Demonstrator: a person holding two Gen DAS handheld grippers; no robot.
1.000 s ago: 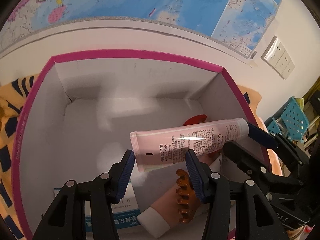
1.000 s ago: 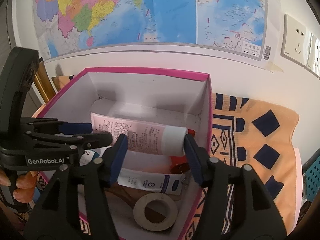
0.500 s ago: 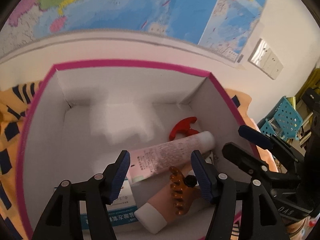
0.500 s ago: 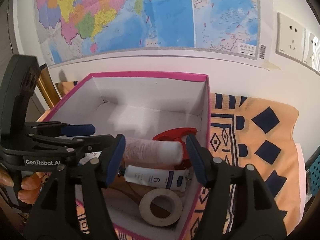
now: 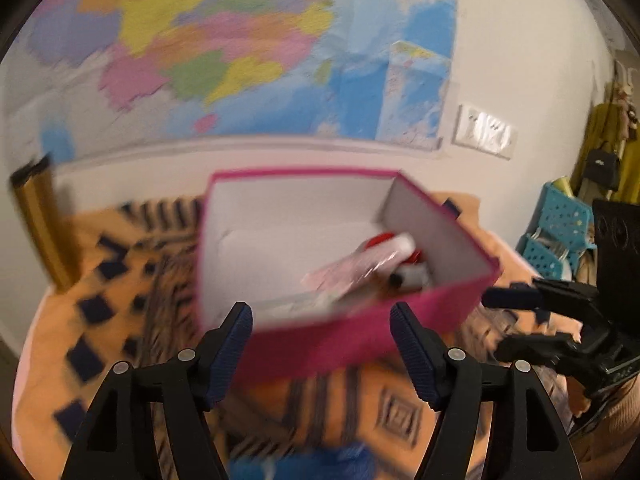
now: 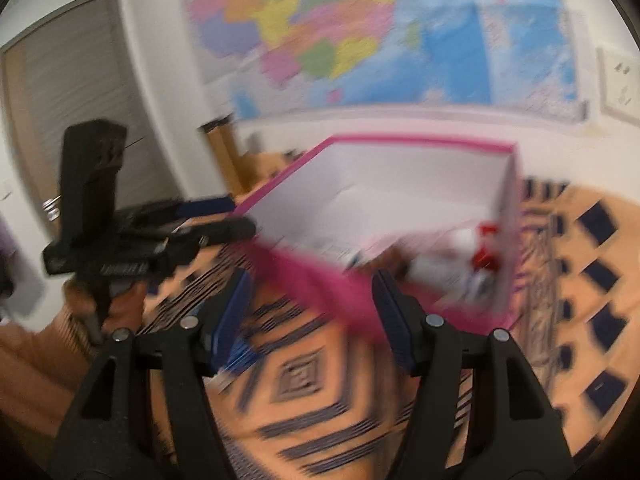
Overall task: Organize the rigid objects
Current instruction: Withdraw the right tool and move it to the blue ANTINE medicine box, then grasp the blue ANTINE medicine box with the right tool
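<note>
A pink box with white inside stands on the patterned cloth; it also shows in the right wrist view. Inside it lie a pink tube, a red clip and other small items, all blurred. The tube and red clip also show in the right wrist view. My left gripper is open and empty, in front of the box's near wall. My right gripper is open and empty, in front of the box's near corner. Each gripper shows in the other's view: the right one, the left one.
An orange cloth with dark blue patterns covers the surface. A world map hangs on the wall behind, with a wall socket to its right. Blue baskets stand at the right. Something blue lies near the bottom edge.
The pink tube was let go and dropped into the box. Both grippers have pulled back out of the box and away from it, and both views are now blurred by motion.
</note>
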